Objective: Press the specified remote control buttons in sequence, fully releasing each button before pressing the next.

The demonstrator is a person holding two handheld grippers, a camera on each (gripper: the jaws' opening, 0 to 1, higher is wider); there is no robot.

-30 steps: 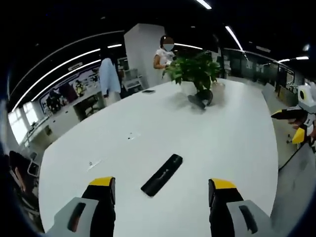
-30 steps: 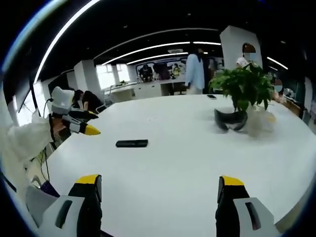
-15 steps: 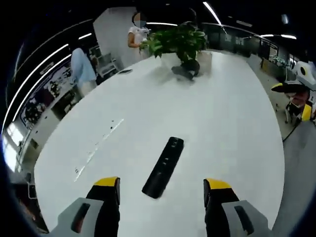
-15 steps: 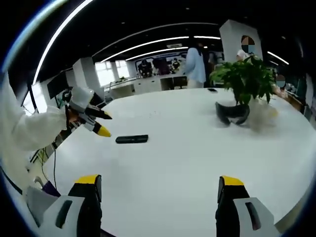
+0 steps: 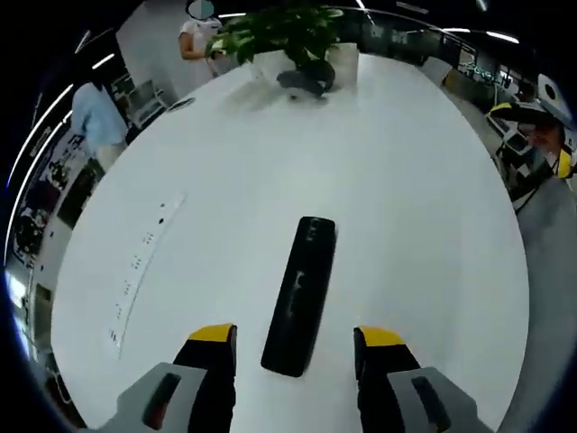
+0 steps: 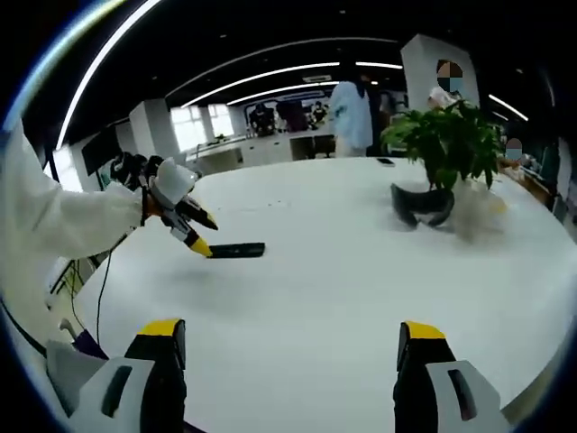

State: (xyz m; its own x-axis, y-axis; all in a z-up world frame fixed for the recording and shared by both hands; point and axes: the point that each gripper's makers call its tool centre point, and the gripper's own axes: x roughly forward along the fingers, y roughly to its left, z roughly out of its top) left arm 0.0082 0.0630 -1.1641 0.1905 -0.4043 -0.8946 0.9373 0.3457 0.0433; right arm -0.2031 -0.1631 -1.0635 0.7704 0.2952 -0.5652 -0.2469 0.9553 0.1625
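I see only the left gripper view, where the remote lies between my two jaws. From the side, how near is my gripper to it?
Observer: In the right gripper view the left gripper hovers at the near end of the remote; whether it touches I cannot tell.
Operator: Is the right gripper near?
Observer: No, the right gripper is open, over bare table.
Operator: Anything else on the table?
Observer: A potted plant with a dark curved object at its foot, far from the remote.

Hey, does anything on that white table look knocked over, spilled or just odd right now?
Nothing stands out. The black remote lies flat on the white table, between the open left gripper's jaws; the potted plant stands upright.
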